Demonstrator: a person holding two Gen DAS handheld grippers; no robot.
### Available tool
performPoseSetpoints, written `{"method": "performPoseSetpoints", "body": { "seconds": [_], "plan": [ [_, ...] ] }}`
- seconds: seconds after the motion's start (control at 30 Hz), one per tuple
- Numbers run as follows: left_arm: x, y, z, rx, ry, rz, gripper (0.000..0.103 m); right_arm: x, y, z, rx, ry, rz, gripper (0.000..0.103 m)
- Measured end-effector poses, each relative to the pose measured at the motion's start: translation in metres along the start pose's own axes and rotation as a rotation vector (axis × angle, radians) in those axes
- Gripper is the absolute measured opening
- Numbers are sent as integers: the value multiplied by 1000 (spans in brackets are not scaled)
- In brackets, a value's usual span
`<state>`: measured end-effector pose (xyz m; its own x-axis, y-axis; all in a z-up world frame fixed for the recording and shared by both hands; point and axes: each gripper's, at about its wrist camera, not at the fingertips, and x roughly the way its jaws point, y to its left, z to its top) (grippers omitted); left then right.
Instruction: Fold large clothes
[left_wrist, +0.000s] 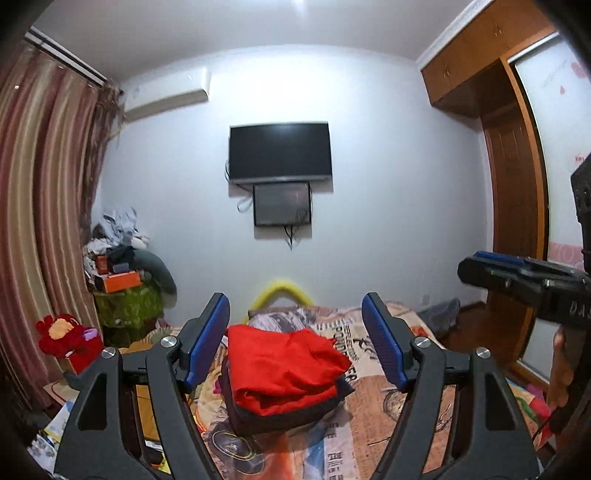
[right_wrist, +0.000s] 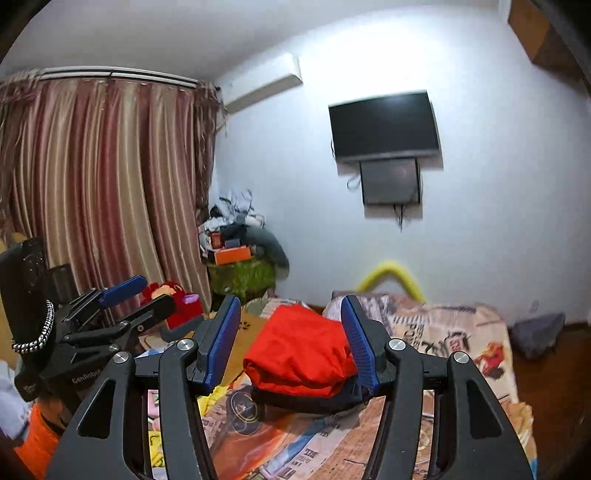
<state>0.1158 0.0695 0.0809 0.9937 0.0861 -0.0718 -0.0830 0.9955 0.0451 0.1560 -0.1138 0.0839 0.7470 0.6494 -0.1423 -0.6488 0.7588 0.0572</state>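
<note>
A folded red garment (left_wrist: 280, 369) (right_wrist: 299, 350) lies on top of a dark folded garment (left_wrist: 280, 413) (right_wrist: 306, 400) on the bed. My left gripper (left_wrist: 295, 299) is held level above the bed, jaws wide open, with nothing between its blue pads (left_wrist: 207, 339); the red pile lies beyond them. My right gripper (right_wrist: 291, 301) is also open and empty, and the pile shows in its gap from farther off. Each gripper appears in the other's view: the right gripper (left_wrist: 469, 266) at the right edge, the left gripper (right_wrist: 155, 291) at the left.
The bed's printed cover (left_wrist: 369, 417) (right_wrist: 443, 332) spreads under the pile. A yellow tube (left_wrist: 280, 290) arches at its far end. A cluttered green stand (left_wrist: 125, 295), a red plush toy (left_wrist: 66, 339), a curtain (right_wrist: 103, 184), a wall television (left_wrist: 279, 153) and a wardrobe (left_wrist: 517, 184) surround it.
</note>
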Motion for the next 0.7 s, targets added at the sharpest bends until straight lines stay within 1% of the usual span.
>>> {"method": "performPoseSetpoints", "body": {
  "seconds": [0.03, 0.07, 0.1, 0.17, 0.2, 0.23, 0.27, 0.3, 0.37, 0.47, 0.57, 0.7],
  "plan": [
    [-4, -1, -2, -5, -10, 8, 85, -4, 4, -3, -14, -11, -10, 53],
    [-11, -4, -4, -11, -23, 15, 88, -7, 7, -6, -21, -22, -28, 58],
    [-17, -5, -7, -15, -36, 21, 90, -8, 9, -9, -23, -40, -55, 66],
    [-25, -11, -11, -1, -49, 36, 91, -13, 11, -14, -26, -77, -91, 76],
    [-29, -14, -13, 10, -55, 49, 94, -17, 12, -15, -26, -86, -99, 80],
    [-34, -17, -14, 12, -61, 60, 100, -18, 13, -15, -23, -93, -112, 83],
    [-37, -18, -16, 11, -66, 68, 103, -17, 12, -15, -21, -94, -119, 88],
    [-39, -18, -17, 7, -71, 65, 103, -18, 13, -15, -21, -91, -128, 95],
    [-41, -16, -19, -12, -64, 56, 103, -18, 15, -17, -33, -94, -147, 103],
    [-44, -13, -20, -35, -63, 57, 103, -15, 18, -20, -57, -85, -178, 103],
    [-47, -13, -22, -54, -59, 54, 103, -10, 20, -22, -65, -64, -174, 103],
    [-50, -13, -25, -69, -53, 56, 103, -13, 20, -24, -77, -60, -183, 103]
  ]
}}
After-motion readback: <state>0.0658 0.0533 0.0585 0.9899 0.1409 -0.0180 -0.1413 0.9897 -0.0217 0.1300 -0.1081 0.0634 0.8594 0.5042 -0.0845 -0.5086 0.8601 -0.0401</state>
